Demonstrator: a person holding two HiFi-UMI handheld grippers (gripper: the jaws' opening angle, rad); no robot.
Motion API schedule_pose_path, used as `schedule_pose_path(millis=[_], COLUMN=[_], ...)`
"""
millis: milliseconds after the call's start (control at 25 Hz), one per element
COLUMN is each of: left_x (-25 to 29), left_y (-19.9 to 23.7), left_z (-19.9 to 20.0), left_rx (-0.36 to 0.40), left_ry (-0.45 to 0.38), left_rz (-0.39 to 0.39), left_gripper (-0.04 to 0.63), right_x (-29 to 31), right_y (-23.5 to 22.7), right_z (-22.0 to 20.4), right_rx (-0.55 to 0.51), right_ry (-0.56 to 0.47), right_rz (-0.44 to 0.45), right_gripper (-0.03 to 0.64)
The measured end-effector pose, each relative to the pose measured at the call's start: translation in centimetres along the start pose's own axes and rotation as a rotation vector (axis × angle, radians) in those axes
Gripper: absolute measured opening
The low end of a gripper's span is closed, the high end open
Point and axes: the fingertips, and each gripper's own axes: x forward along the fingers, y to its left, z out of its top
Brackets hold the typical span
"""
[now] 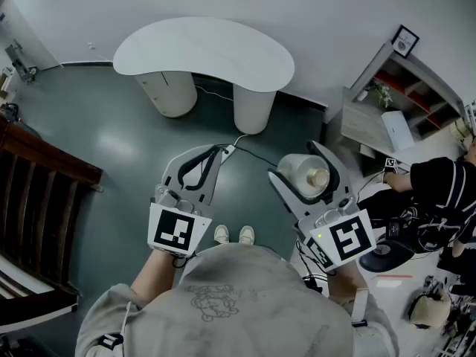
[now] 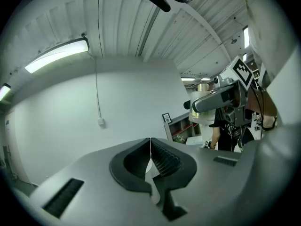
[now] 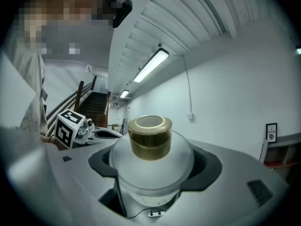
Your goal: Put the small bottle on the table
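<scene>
1. Premises: an indoor work space of lab or studio type, not domestic.
2. Finishes: bare white wall (image 1: pixel 320 10), glossy dark floor (image 1: pixel 111 140), ribbed ceiling (image 2: pixel 127 22) with a tube light (image 2: pixel 56 54).
3. Furnishings: curved white table (image 1: pixel 204 50), open shelf (image 1: pixel 405 88), dark wooden seat (image 1: pixel 37 199).
4. Equipment: cable (image 1: pixel 256 155) across the floor; gear (image 1: pixel 439 311) heaped near a person (image 1: pixel 439 192) at the right.
5. Access: staircase (image 3: pixel 96 102) beyond.
</scene>
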Motion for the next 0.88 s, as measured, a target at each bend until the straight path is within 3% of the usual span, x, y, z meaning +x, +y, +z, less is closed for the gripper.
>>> schedule_pose_path(millis=[880], left_x=[2.1], left_y=[-2.8], left_z=[0.3], left_rx=[-0.006], left_ry=[-0.006], left_rz=[0.043], left_gripper=[0.018], right_x=[-1.6], right_y=[-3.3], right_z=[-1.4], right_rx=[0.01], right_ry=[-0.008], right_rz=[0.026], right_gripper=[0.339])
